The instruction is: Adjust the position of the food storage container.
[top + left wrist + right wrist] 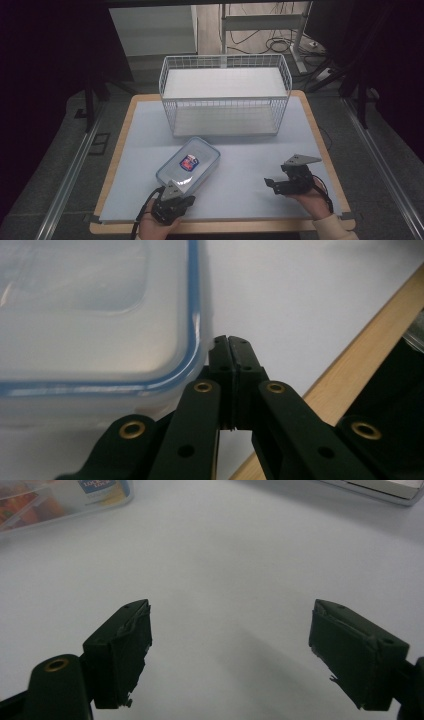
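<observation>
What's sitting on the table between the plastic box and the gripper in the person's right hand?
Nothing. In the high view, only bare pale mat lies between the clear plastic container and the right gripper, whose jaws stand wide open.

We can make out very little writing. In the high view the clear box (189,164) carries a small red-and-blue label (189,161) on its lid, but the print on it is too small for us to read. In the right gripper view the same box (60,497) shows at the upper left, and on its blue-and-yellow sticker (102,487) we see white lettering that is cut off by the frame edge and blurred; we cannot tell the words for certain. We find no numbers or signs that can be read elsewhere.
</observation>
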`<move>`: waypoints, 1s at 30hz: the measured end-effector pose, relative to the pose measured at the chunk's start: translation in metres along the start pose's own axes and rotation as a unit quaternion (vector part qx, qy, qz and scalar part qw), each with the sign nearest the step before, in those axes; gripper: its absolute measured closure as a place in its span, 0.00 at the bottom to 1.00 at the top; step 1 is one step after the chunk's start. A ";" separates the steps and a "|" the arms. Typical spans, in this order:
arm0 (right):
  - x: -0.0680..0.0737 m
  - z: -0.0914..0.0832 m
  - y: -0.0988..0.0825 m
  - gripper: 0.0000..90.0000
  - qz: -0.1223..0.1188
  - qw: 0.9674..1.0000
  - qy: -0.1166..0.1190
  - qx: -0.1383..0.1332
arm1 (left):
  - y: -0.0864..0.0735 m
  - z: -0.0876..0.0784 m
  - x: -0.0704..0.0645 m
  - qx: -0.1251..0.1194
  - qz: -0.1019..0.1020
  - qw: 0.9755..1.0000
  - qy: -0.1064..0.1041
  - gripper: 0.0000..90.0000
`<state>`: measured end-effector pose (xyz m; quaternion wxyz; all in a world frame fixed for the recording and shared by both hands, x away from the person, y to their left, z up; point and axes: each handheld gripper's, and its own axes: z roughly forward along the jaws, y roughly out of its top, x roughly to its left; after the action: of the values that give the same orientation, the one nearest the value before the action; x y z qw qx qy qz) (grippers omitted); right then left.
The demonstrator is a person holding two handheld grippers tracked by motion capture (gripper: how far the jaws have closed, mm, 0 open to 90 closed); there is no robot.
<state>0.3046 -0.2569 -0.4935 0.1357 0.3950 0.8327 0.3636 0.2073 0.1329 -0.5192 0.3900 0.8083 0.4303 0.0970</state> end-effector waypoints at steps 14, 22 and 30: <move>0.000 0.001 -0.001 0.19 -0.002 1.000 0.001 0.005 | -0.005 -0.009 0.032 -0.009 -0.042 0.999 0.016 1.00; 0.000 0.003 -0.002 0.19 -0.003 1.000 0.002 0.011 | -0.009 -0.019 0.059 -0.016 -0.072 0.997 0.037 1.00; -0.001 0.005 -0.003 0.19 -0.006 1.000 0.002 0.017 | -0.009 -0.025 0.089 -0.028 -0.102 0.993 0.061 0.99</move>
<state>0.3061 -0.2565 -0.4986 0.1291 0.3915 0.8414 0.3495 0.2437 0.2188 -0.5246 0.3934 0.7416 0.5304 0.1180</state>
